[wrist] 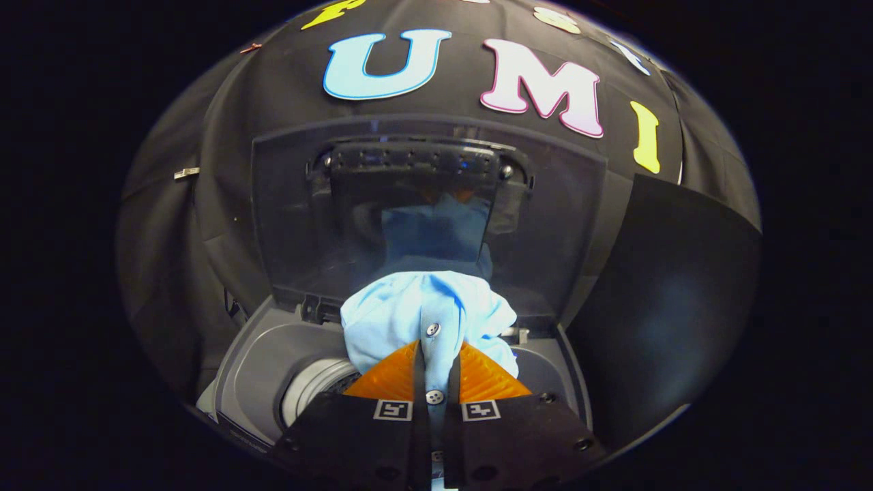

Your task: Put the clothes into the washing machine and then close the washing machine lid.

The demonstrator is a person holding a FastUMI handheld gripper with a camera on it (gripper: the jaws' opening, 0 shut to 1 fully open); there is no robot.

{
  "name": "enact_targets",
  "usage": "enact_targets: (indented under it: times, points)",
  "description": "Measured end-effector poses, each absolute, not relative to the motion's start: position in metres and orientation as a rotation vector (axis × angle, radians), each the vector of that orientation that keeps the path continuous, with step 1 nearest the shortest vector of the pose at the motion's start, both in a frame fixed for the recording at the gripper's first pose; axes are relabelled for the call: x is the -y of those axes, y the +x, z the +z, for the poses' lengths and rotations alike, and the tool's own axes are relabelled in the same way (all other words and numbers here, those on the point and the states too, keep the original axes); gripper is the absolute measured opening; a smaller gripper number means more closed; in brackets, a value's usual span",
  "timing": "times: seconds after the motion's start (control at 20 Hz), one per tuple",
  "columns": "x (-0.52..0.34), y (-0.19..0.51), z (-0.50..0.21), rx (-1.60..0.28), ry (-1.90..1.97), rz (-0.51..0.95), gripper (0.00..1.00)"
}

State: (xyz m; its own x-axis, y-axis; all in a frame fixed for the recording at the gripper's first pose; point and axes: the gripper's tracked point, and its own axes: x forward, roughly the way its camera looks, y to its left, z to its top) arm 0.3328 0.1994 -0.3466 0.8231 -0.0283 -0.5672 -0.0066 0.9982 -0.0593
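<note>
Clothes (423, 317): 1 light-blue buttoned garment, pinched between the 2 orange fingers (389, 378) of the gripper (436, 368), bunched just above the washing machine (256, 361) drum opening (317, 389). Beyond: lid (552, 204), raised upright, reflecting the garment.

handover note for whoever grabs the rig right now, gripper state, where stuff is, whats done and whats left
Gripper: jaws shut on the light blue shirt, pinching its button strip.
Shirt: bunched just ahead of the jaws, held above the washing machine opening; the drum is below and to the side.
Lid: up, standing open behind the shirt.
Done: shirt picked up and brought over the machine.
Left: drop the shirt into the drum, close the lid.
</note>
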Motion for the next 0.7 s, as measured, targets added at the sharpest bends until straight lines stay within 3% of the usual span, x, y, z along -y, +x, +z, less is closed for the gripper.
enact_targets:
  times: [0.7]
  points:
    - [-0.215, 0.317, -0.378, -0.606, -0.027, 0.034, 0.12]
